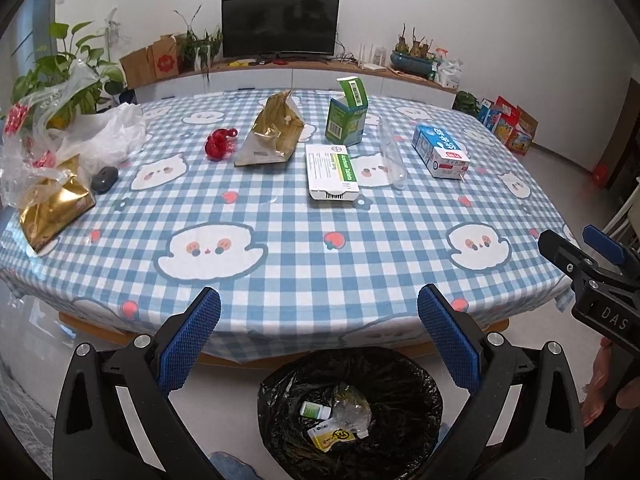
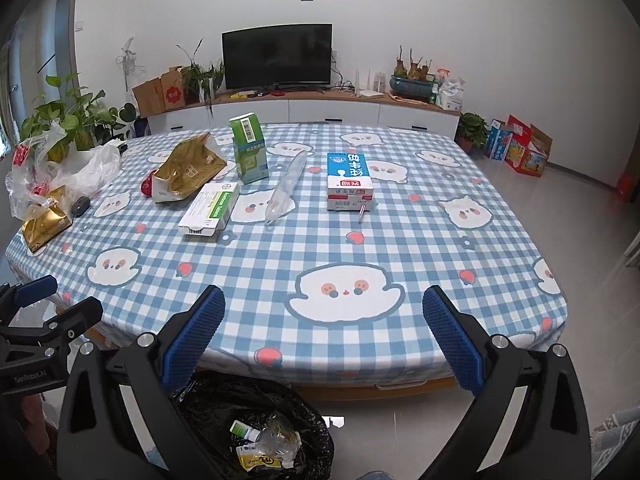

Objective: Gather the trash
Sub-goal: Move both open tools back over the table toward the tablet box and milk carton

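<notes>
Trash lies on the blue checked table (image 1: 280, 240): a gold bag (image 1: 270, 132), an open green box (image 1: 347, 114), a white flat box (image 1: 331, 171), a clear plastic tube (image 1: 392, 156), a blue milk carton (image 1: 440, 151), red wrapping (image 1: 219, 143) and a second gold bag (image 1: 54, 208). A black-lined bin (image 1: 352, 412) stands on the floor below the near edge, with a few scraps inside. My left gripper (image 1: 319, 336) is open and empty above the bin. My right gripper (image 2: 324, 332) is open and empty over the near table edge; the milk carton (image 2: 349, 182) lies ahead of it.
Clear plastic bags (image 1: 80, 132) and a grey mouse-like object (image 1: 105, 179) sit at the table's left. A TV (image 1: 280, 26) on a low cabinet and potted plants (image 1: 64, 76) stand behind. Coloured boxes (image 1: 508, 122) lie on the floor at right.
</notes>
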### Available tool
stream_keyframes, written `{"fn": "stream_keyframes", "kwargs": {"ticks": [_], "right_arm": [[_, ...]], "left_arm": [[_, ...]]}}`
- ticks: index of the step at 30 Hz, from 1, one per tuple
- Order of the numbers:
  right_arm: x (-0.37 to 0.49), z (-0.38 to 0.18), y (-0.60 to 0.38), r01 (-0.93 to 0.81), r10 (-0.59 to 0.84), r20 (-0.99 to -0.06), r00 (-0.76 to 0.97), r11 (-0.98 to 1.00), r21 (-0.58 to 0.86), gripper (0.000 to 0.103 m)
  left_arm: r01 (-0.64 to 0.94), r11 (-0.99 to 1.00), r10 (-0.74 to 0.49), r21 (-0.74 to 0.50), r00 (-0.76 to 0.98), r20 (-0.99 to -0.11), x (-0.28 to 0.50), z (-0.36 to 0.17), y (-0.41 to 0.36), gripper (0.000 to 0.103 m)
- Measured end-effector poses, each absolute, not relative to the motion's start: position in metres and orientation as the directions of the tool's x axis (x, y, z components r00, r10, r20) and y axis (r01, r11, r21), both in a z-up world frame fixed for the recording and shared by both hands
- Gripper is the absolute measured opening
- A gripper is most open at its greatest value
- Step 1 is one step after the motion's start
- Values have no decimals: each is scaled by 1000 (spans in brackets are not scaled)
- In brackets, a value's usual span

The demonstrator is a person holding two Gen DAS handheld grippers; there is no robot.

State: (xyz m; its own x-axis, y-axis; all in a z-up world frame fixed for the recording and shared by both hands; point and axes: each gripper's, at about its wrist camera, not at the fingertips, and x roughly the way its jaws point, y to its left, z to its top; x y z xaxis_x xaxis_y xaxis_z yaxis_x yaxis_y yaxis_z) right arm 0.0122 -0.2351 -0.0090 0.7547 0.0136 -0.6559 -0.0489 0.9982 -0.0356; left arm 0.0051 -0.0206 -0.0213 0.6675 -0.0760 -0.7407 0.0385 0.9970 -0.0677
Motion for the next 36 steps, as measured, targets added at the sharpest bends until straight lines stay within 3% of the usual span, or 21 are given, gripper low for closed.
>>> {"fn": "stream_keyframes", "kwargs": {"ticks": [16,36], "right_arm": [[83,-19,-241,-77,2,-679,734,994,-80,95],[192,-20,-254,-72,30,-714,700,997,-29,95]], "left_arm": [[48,998,-55,-31,648,-760,81,-23,-37,97],[28,999,-49,-40,597,-801,178,-40,-52,97]]}}
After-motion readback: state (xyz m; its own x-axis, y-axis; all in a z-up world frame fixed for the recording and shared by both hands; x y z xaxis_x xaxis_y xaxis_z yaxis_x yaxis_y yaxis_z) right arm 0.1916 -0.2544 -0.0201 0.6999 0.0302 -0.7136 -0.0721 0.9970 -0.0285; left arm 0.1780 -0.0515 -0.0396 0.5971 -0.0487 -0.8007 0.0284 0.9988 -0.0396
